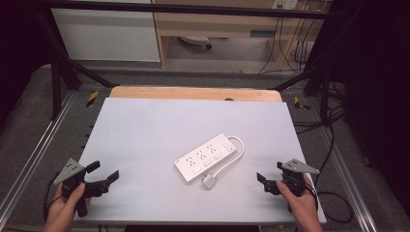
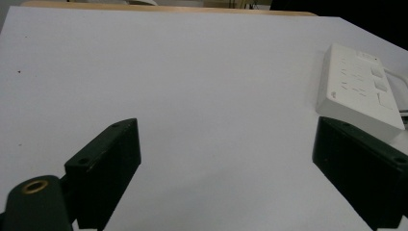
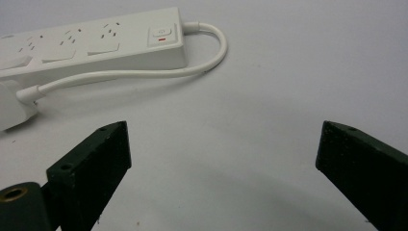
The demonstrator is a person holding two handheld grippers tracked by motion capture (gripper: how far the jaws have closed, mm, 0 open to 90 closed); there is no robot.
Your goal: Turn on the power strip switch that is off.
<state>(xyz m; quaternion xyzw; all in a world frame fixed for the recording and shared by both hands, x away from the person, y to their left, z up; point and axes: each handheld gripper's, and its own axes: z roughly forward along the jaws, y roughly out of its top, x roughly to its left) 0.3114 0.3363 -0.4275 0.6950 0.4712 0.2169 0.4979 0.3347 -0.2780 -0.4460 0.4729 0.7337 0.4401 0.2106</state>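
A white power strip (image 1: 207, 157) lies diagonally just right of the centre of the high view, on the pale worktop (image 1: 145, 135), its far end toward the upper right. Its white cord (image 1: 231, 157) loops out from that end and runs back along the strip's lower-right side to a white plug (image 1: 209, 181) lying just below the strip. The left hand-held gripper (image 1: 103, 171) sits at the lower left of the high view, held in the left hand (image 1: 67, 205), jaws spread wide and empty, well apart from the strip. In the left gripper view the strip (image 2: 358, 89) shows at the right edge, just above the right jaw. The right hand-held gripper (image 1: 270, 176) sits at the lower right of the high view in the right hand (image 1: 300, 203), also released and empty, near the plug but not touching it. In the right gripper view the strip (image 3: 91, 43) and cord (image 3: 144, 72) cross the upper left, above the left jaw.
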